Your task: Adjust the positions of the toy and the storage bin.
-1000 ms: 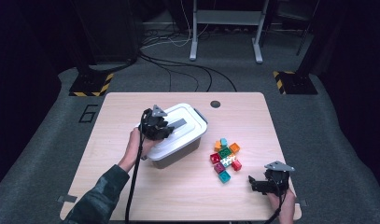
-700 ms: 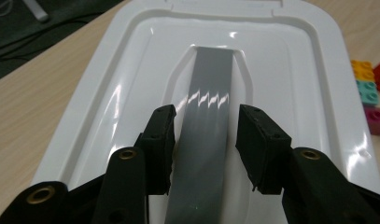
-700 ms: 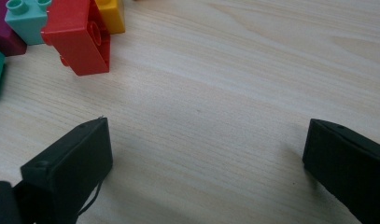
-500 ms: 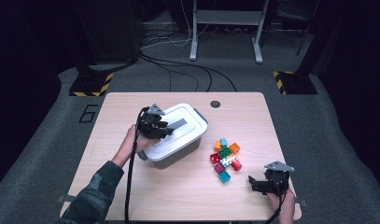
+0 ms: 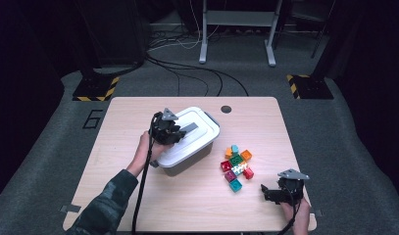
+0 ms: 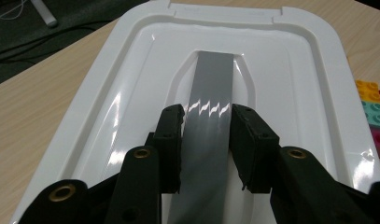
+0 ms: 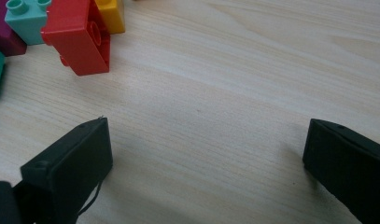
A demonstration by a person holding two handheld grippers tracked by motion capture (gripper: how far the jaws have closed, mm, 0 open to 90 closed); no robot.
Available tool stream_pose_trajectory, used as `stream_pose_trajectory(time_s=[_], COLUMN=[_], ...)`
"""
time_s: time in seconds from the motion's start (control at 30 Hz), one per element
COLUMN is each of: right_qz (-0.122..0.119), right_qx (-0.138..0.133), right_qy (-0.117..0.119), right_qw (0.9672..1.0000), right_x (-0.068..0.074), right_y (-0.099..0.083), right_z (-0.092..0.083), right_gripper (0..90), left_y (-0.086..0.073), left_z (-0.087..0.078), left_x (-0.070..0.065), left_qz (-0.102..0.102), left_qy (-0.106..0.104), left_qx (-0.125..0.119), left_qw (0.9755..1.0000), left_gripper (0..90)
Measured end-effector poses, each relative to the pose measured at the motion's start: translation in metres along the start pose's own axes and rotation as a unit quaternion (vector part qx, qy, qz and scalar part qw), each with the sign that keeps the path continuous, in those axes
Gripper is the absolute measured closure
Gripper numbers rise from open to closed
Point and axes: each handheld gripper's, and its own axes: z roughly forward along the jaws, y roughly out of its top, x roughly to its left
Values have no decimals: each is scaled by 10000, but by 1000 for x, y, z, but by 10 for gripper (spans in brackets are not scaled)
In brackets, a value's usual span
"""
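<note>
- High view: a white lidded box (image 5: 189, 142) stands on the wooden table (image 5: 138, 117), left of the middle and nearer the far edge, turned at a slant to the edges.
- High view: the left gripper (image 5: 173, 132) sits over the box's lid, at the near end of the grey handle strip (image 5: 189, 129), with the person's left hand (image 5: 147, 152) behind it and a dark green sleeve (image 5: 106, 205) coming from the near left corner.
- High view: a cluster of coloured bricks (image 5: 236, 166) lies right of the box, near but apart from it.
- High view: the right gripper (image 5: 265, 191) rests low near the table's near right corner, just beside the bricks, pointing toward them.
- Left gripper view: the two black jaws pinch the grey handle strip (image 6: 208, 121) from both sides, their pads against its edges, above the recessed white lid (image 6: 290, 74); a few bricks (image 6: 372, 109) show at the right edge.
- Right gripper view: the jaws stand wide apart over bare table (image 7: 225, 93) with nothing between them; a red brick (image 7: 80, 35), a turquoise brick (image 7: 26, 18) and a yellow brick (image 7: 110, 14) lie beyond the one jaw, not touching it.
</note>
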Motion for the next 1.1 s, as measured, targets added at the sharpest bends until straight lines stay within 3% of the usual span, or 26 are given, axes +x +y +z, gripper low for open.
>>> stream_pose_trajectory(time_s=[0.2, 0.6, 0.73, 0.83, 1.1], right_qz=[-2, 0, 0, -1, -1], right_qx=[-2, -3, -4, -4, -6], right_qy=[2, 5, 5, 5, 4], right_qw=[10000, 10000, 10000, 10000, 10000], right_x=[0, 0, 0, 0, 0], right_y=[0, 0, 0, 0, 0], right_z=[0, 0, 0, 0, 0], right_gripper=[4, 4, 4, 4, 4], left_y=[5, 17, 21, 22, 21], left_z=[7, 21, 23, 24, 22], left_x=[-6, -8, -5, 1, 4], left_qz=[-134, -169, -150, -211, -108], left_qy=[74, 61, -57, -144, -262], left_qx=[-68, -91, 8, 51, 90], left_qw=[9999, 9998, 9999, 9997, 9996], left_gripper=[647, 650, 638, 570, 574])
